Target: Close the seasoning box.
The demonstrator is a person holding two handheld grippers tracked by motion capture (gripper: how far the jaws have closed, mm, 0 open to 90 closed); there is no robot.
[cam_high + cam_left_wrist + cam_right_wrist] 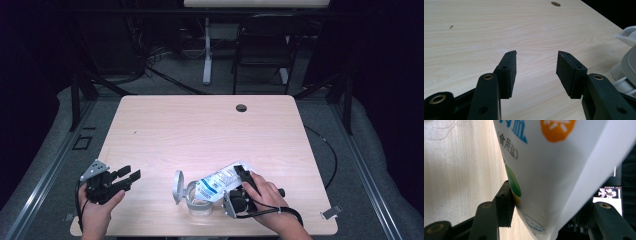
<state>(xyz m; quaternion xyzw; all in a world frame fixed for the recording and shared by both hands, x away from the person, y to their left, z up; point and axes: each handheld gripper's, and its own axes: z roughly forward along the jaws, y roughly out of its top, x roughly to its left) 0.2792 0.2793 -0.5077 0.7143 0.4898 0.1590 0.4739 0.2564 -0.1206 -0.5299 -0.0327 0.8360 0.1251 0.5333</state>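
Where the light wooden table (200, 125) runs toward its near edge, a clear jar (199, 204) stands with its grey hinged lid (178, 187) swung open to the left. A white bag (220, 181) with blue print is tipped over it, its low end at the jar's mouth. How much of the bag's end is inside the jar is hard to make out, and the jar's contents cannot be told. The right gripper (243, 181) clamps the bag's upper end; in the right gripper view the bag (554, 170) sits between both jaws, hiding the right pad. The person's right hand (267, 197) covers most of that gripper. At the near left, apart from the jar, the left gripper (129, 175) is held by the left hand (97, 207), jaws spread wide with nothing between them; the left gripper view cuts off the lid (630, 62) at its right edge.
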